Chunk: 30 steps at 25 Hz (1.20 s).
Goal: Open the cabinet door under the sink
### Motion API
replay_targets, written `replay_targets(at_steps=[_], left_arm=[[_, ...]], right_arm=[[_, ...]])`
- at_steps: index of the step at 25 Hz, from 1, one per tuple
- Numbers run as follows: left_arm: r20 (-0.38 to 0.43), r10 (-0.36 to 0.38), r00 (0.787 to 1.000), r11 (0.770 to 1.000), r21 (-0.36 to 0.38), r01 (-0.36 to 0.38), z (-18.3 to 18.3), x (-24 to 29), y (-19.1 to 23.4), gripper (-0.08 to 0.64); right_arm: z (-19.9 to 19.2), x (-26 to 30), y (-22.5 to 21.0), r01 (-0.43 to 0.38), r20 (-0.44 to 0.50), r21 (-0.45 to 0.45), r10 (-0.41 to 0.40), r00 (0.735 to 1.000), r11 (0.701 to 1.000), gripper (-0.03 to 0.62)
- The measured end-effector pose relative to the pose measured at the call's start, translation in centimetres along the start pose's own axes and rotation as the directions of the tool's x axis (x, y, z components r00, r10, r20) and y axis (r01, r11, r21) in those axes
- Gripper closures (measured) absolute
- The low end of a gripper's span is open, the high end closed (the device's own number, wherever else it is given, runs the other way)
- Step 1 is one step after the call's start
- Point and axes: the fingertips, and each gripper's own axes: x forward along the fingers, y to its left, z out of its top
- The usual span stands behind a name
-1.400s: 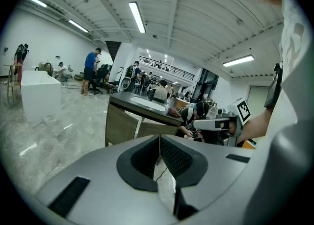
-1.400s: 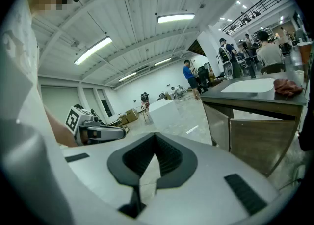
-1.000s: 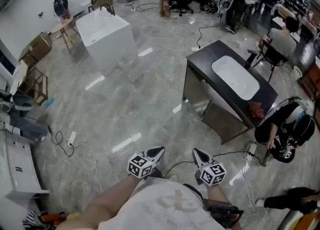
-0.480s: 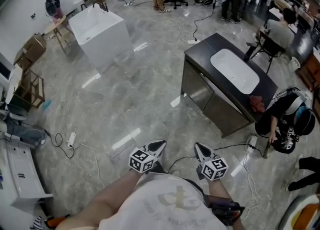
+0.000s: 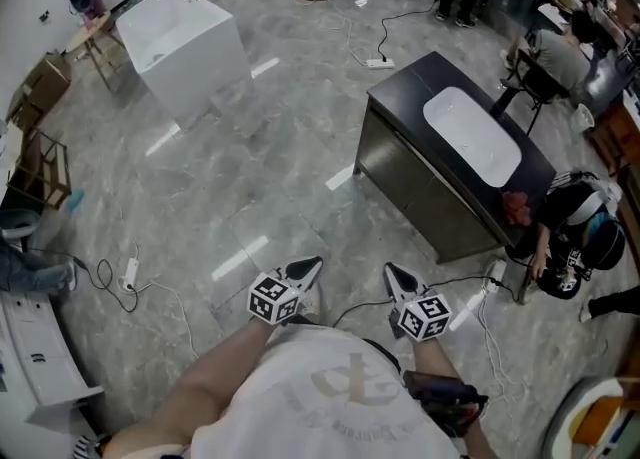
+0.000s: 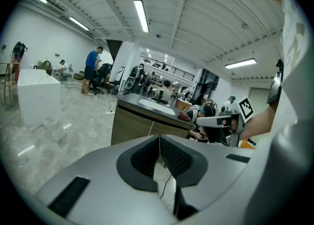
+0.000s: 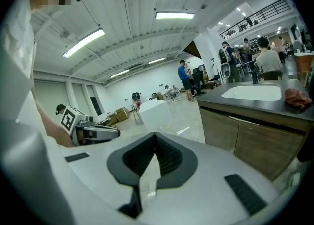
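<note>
Grey marble floor [image 5: 250, 177] separates me from the sink cabinet [image 5: 400, 97], well ahead to the right. Left gripper [image 5: 308, 267] and right gripper [image 5: 390, 273] are both pressed together, empty. I'd face the door [image 5: 445, 212] squarely and spread the jaws at its edge. A cable [image 5: 460, 280] and a crouching person [image 5: 570, 247] crowd the near end.

Left gripper [image 5: 311, 267]: I read jaws pressed together, nothing between them, aimed forward, slightly down.
Right gripper [image 5: 391, 274]: jaws together, empty, same tilt.
Spacing: side by side, tips apart.
</note>
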Motion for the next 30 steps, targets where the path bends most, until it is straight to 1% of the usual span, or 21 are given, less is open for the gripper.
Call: replay_targets(at_steps=[5,10,15,18,24,30], left_arm=[[0.007,-0.035,0.999,0.999,0.016,0.035,2.8,1.2,3.8,0.543],[0.007,-0.080,0.997,0.996,0.028,0.080,5.0,2.4,6.6,0.543],[-0.001,-0.125,0.992,0.992,0.028,0.125,5.8,2.8,8.9,0.543],[-0.008,-0.133,0.991,0.991,0.022,0.133,5.9,2.8,10.2,0.543],[-0.010,-0.129,0.992,0.992,0.011,0.129,6.3,3.7,11.8,0.543],[-0.024,-0.108,0.994,0.994,0.016,0.109,7.3,5.9,13.4,0.543]], right_arm=[[3.1,3.7,-0.6,0.035,0.020,-0.016,-0.034,0.999,0.999,0.578],[4.5,6.2,-1.1,0.092,0.003,-0.042,-0.092,0.996,0.995,0.578],[5.5,7.7,-1.5,0.157,-0.002,-0.070,-0.158,0.987,0.985,0.578],[6.3,8.5,-1.7,0.180,0.004,-0.079,-0.180,0.984,0.980,0.578],[7.3,9.8,-2.9,0.197,-0.002,-0.091,-0.198,0.980,0.976,0.578],[7.1,12.6,-5.3,0.164,-0.027,-0.079,-0.166,0.986,0.983,0.578]])
